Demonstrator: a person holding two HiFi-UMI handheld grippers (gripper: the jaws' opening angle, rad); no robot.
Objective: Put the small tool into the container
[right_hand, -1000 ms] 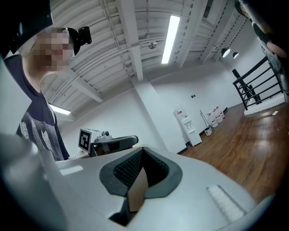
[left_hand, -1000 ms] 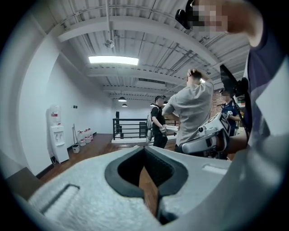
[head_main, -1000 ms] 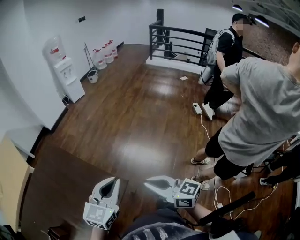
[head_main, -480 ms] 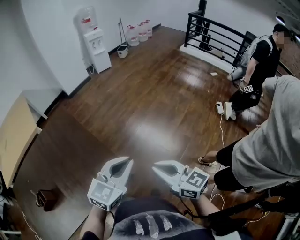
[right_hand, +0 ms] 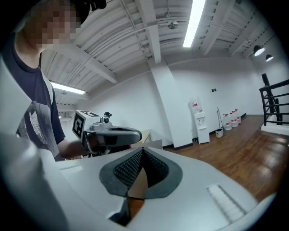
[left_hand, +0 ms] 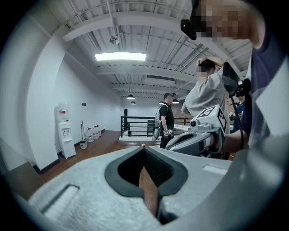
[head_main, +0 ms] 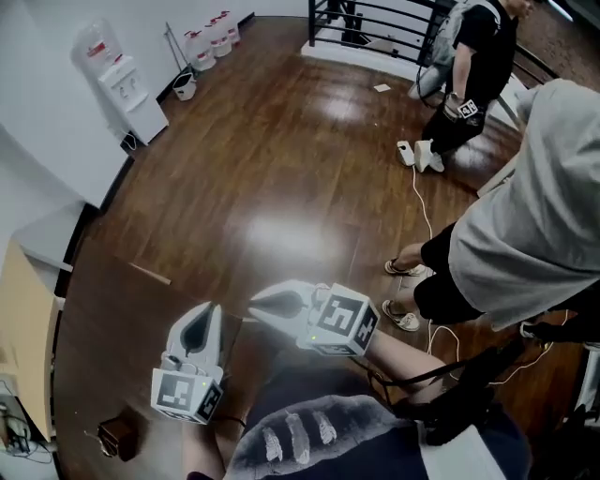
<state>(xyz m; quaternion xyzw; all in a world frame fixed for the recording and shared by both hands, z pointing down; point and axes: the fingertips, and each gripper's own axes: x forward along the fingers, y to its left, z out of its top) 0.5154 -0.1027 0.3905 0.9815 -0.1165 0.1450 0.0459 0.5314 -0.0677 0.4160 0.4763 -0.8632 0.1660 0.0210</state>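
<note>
A dark brown, glossy wooden floor [head_main: 281, 159] fills most of the head view. It is bounded by a white wall [head_main: 37, 122] at the left and a black metal railing [head_main: 375, 23] at the top. A dark matt tabletop [head_main: 103, 347] takes the lower left corner.

At the right edge a person in a grey T-shirt and black shorts [head_main: 534, 216] bends forward. Farther off a person in black clothes [head_main: 473, 47] stands by the railing, with a square black-and-white marker at the hand.

Against the wall stands a white water dispenser [head_main: 127, 84] whose bottle bears a red label too small to read. Beyond it are a row of clear water jugs with red caps [head_main: 211, 37] and a small white bucket [head_main: 185, 86]. A white power strip [head_main: 405, 152] lies on the floor by the black-clad person's feet, and its white cable [head_main: 424, 211] trails toward the camera.

Low in the head view the left gripper [head_main: 210, 307] and the right gripper [head_main: 253, 302] are held side by side, near each other but apart. Each carries a cube printed with square black-and-white patterns.

In each gripper view the ribbed black pads meet at the tip. Both pairs of jaws are pressed together with nothing between them.

A small dark brown box-like thing [head_main: 117, 436] sits on the tabletop at the bottom left, well apart from both grippers. It is too small to tell whether it is the container. The small tool cannot be made out in any view.
</note>
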